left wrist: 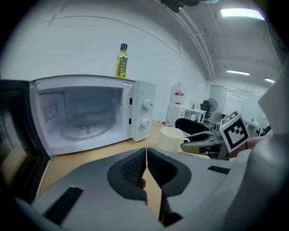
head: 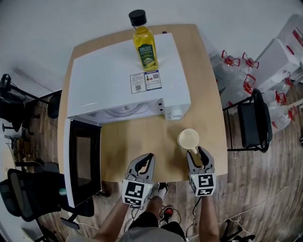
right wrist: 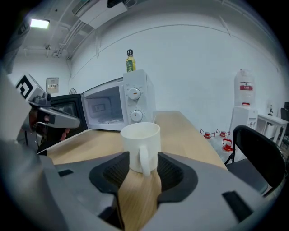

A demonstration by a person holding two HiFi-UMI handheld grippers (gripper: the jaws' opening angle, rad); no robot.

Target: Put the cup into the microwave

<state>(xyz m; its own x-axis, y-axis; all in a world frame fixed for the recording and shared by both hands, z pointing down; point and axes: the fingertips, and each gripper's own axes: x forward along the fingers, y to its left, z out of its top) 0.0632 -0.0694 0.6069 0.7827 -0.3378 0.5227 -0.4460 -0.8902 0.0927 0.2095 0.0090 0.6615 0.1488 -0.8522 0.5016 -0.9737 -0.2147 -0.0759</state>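
Looks like an office to me. Black office chairs (head: 254, 122), clear red-capped water jugs (head: 230, 60), long ceiling strip lights (left wrist: 241, 13).

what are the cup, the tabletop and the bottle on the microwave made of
Cup: looks like glazed ceramic, cream and smooth with a soft sheen and a thick rim; it could be plastic.
Tabletop: light wood or wood-look laminate, matt, with faint grain.
Bottle: clear plastic or glass, since the yellow liquid shows through; its black cap looks like plastic.

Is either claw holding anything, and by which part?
Nothing is held. The right claw stands open around the cup handle, not pressing it; the left claw is shut, empty.
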